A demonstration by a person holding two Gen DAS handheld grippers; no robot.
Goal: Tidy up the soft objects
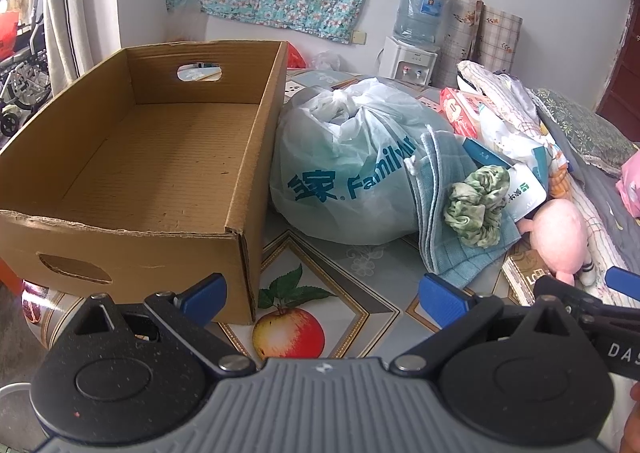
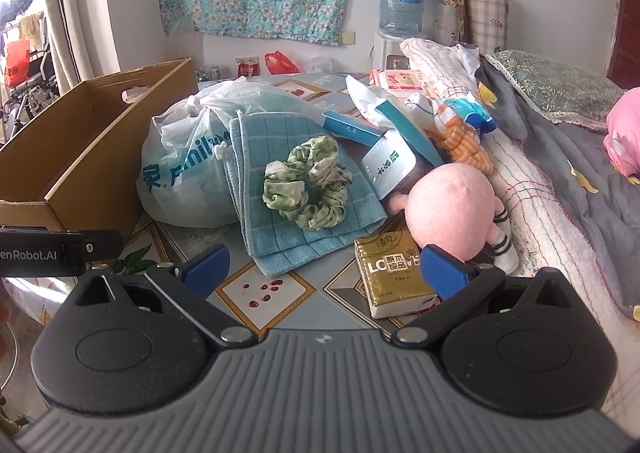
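Step in hand: by my reading, the very start of the sorting; nothing soft is in the cardboard box [image 1: 132, 157] yet, whose floor shows bare, and neither tool holds anything.
Left gripper [image 1: 320, 295]: jaws wide apart and empty, hovering low over the table [image 1: 352, 261] just in front of the box's near corner, above a printed apple on the tablecloth.
Right gripper [image 2: 325, 273]: jaws wide apart and empty, pointing at the pile; its right blue finger [image 2: 442, 271] overlaps the gold tissue pack [image 2: 394, 273] in this view, though I cannot tell whether they touch.
Green scrunchie [image 2: 308, 183]: lies on top of the folded blue towel [image 2: 280, 237], straight ahead of the right gripper and clear of other things.
Blue towel: folded, its far edge leaning on the white plastic bag [image 1: 340, 165], its near edge flat on the table.
Pink plush toy [image 2: 454, 207]: lies on its side to the right of the towel, touching the tissue pack and pressed against the quilted bedding [image 2: 516, 181].
Box position: to the left of the bag, touching or nearly touching it, open top, within the left gripper's side.
Next move, as a judgement: the scrunchie looks the easiest first pick for the right gripper; it calls for coming down over the ring and pinching one side of the fabric without catching the towel beneath.
Risk: the towel may lift with the scrunchie if the jaws bite too deep.
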